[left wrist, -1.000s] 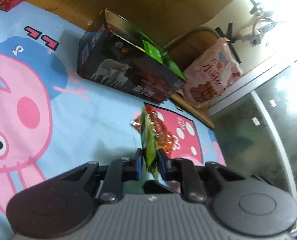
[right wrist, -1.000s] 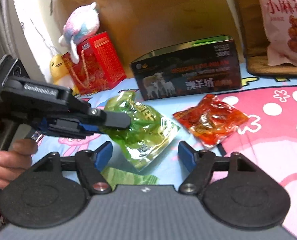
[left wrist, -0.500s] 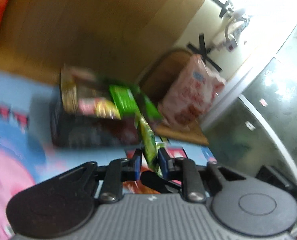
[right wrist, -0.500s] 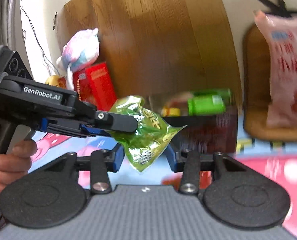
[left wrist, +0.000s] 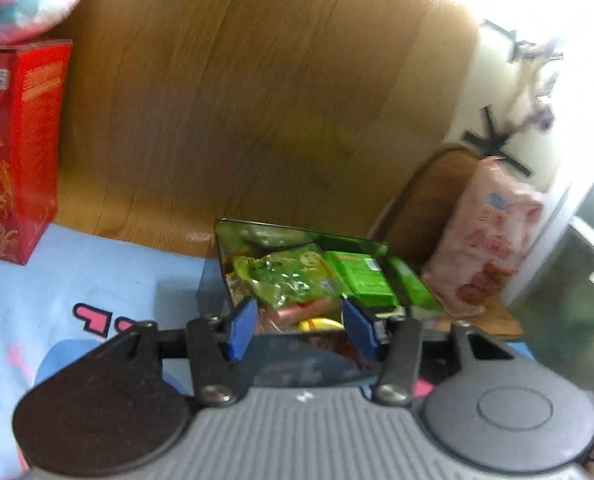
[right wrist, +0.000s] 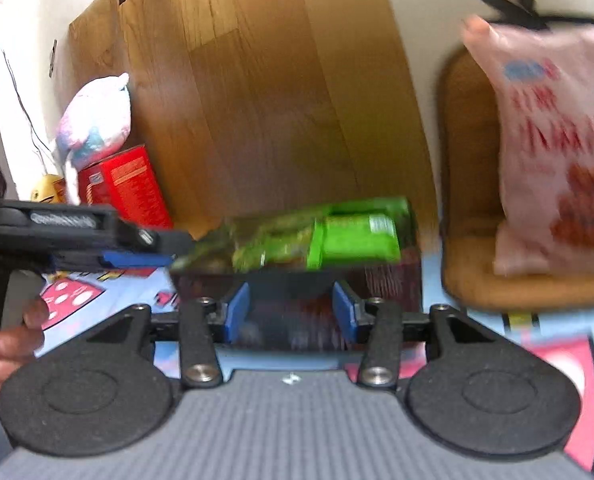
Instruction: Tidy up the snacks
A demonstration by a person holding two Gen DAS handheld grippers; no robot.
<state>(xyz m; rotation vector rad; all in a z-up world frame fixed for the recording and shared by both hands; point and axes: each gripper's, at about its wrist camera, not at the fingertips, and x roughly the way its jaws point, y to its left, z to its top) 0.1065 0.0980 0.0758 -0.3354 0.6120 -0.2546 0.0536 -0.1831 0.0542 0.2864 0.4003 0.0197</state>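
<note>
Green snack packet (left wrist: 293, 276) lying in dark box (left wrist: 413, 280) | left fingers (left wrist: 243, 326) spread, empty | right fingers (right wrist: 237, 316) spread, empty

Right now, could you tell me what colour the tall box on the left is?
Red with gold ornament, best seen in the left wrist view.

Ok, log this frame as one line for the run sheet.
left hand-held gripper: open, empty | right hand-held gripper: open, empty | green snack packet: in dark box | phase: packet released
</note>
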